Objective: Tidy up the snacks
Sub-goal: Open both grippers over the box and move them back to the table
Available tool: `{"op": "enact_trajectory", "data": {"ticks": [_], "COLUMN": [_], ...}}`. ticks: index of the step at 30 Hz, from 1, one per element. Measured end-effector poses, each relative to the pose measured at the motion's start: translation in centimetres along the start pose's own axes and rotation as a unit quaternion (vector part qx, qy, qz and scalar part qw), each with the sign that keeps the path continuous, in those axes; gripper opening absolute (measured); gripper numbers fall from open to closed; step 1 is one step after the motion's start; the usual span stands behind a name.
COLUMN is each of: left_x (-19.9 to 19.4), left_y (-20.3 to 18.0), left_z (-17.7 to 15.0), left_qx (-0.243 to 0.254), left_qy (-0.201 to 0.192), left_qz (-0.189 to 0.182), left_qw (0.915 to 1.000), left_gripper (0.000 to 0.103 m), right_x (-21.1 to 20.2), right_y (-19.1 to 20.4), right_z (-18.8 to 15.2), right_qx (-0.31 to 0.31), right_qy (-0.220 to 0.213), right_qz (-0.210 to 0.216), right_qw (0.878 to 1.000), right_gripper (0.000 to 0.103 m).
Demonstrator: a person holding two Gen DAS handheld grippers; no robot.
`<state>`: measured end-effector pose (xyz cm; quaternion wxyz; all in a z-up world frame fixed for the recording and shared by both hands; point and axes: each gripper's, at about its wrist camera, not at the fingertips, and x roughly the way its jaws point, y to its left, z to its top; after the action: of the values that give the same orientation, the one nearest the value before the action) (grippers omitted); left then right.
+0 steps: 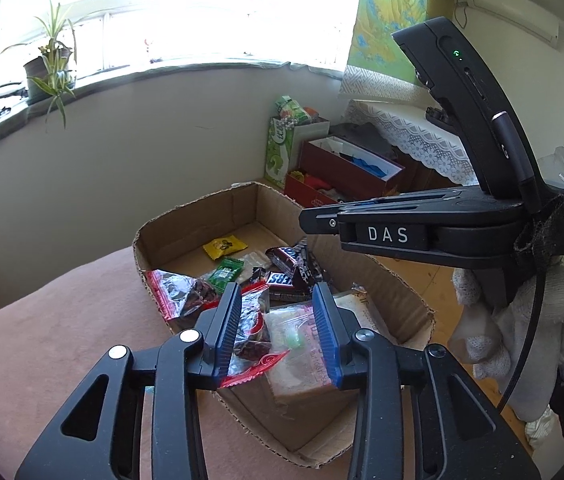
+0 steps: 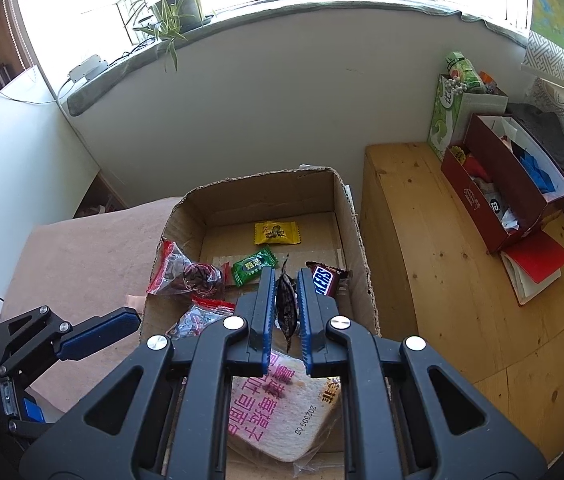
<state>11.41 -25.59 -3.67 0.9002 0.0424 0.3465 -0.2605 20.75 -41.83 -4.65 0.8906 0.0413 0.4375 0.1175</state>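
An open cardboard box (image 1: 198, 216) (image 2: 345, 208) holds snacks: a yellow candy (image 2: 276, 233), a green candy (image 2: 252, 269), Snickers bars (image 1: 282, 279) (image 2: 323, 280), red-edged clear bags (image 2: 186, 274) and a wrapped toast slice (image 2: 282, 412). My right gripper (image 2: 286, 300) is shut on a dark snack packet (image 2: 286, 304) and holds it above the box. It shows from the side in the left wrist view (image 1: 313, 220). My left gripper (image 1: 278, 304) is open over the box's near end, with nothing between its fingers. One of its fingers (image 2: 98, 330) shows at the lower left of the right wrist view.
The box sits on a pink-brown cloth surface (image 1: 50, 332). A wooden bench (image 2: 441, 280) to the right carries red boxes (image 2: 513, 184) and a green carton (image 2: 447, 116). A potted plant (image 2: 174, 4) stands on the windowsill.
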Motion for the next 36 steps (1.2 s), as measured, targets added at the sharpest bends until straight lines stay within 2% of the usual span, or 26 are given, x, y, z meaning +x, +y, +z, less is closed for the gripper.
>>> {"op": "enact_trajectory", "data": {"ticks": [2, 3, 4, 8, 13, 23, 30, 36], "left_x": [-0.1, -0.1, -0.2, -0.7, -1.7, -5.2, -7.0, -6.5], "left_y": [0.0, 0.0, 0.1, 0.2, 0.7, 4.7, 9.3, 12.0], "left_z": [0.0, -0.1, -0.1, -0.2, -0.6, -1.9, -3.3, -4.1], "left_qx": [0.0, 0.001, 0.002, 0.001, -0.002, -0.021, -0.053, -0.073], "left_qy": [-0.001, -0.002, -0.002, -0.004, -0.01, -0.025, -0.025, -0.007], "left_qz": [0.001, 0.001, 0.002, 0.002, 0.003, 0.022, 0.042, 0.052], "left_qw": [1.0, 1.0, 1.0, 1.0, 0.9999, 0.9992, 0.9974, 0.996], "left_gripper": [0.038, 0.038, 0.038, 0.038, 0.044, 0.044, 0.044, 0.044], "right_x": [-0.2, -0.4, -0.6, -1.2, -2.0, -5.0, -8.0, -9.9], "right_y": [0.0, 0.0, 0.1, 0.1, 0.2, 1.9, 5.2, 8.8], "right_z": [-0.1, -0.1, -0.1, -0.1, -0.1, -1.8, -5.3, -9.9], "right_qx": [0.0, -0.001, -0.003, -0.002, 0.005, 0.01, -0.01, -0.029], "right_qy": [-0.004, -0.009, -0.014, -0.023, -0.031, -0.06, -0.096, -0.119], "right_qz": [-0.006, -0.009, -0.013, -0.023, -0.031, -0.023, -0.004, 0.03], "right_qw": [1.0, 1.0, 1.0, 0.999, 0.999, 0.998, 0.995, 0.992], "right_gripper": [0.031, 0.046, 0.052, 0.059, 0.06, 0.06, 0.06, 0.06]}}
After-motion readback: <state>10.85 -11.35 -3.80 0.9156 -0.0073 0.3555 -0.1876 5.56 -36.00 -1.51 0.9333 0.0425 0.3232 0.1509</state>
